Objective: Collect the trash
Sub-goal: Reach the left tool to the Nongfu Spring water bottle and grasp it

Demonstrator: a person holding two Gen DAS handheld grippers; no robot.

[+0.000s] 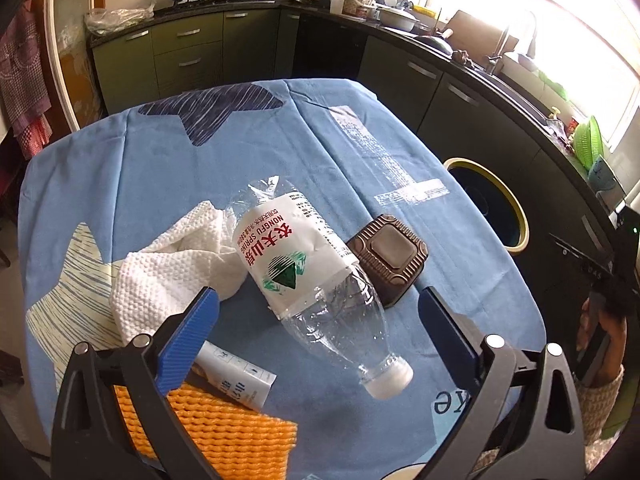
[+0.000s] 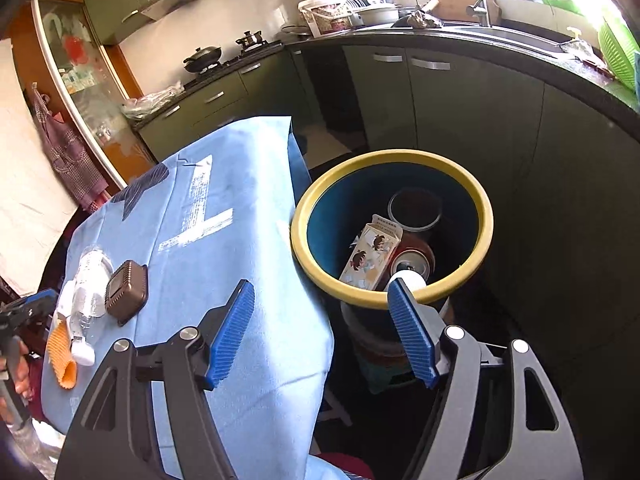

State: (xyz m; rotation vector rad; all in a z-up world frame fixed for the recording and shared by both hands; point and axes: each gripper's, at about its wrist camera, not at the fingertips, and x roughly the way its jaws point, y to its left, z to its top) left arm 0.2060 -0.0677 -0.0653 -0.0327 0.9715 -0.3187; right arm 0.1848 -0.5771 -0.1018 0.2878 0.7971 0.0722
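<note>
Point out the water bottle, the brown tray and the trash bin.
water bottle point(image 1: 286, 250), left wrist view, on its white label.
brown tray point(image 1: 390, 258), left wrist view, on its raised centre.
trash bin point(image 2: 486, 216), right wrist view, on its yellow rim.

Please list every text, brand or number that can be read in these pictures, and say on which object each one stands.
"NONGFU SPRING": on the plastic bottle label, beside large red Chinese characters.
Small print on the same label: too small to read.
White tube: print too blurred to read.
"ke": partial letters on the blue tablecloth.
Carton in the bin: cartoon pictures; its text is unreadable.
</note>
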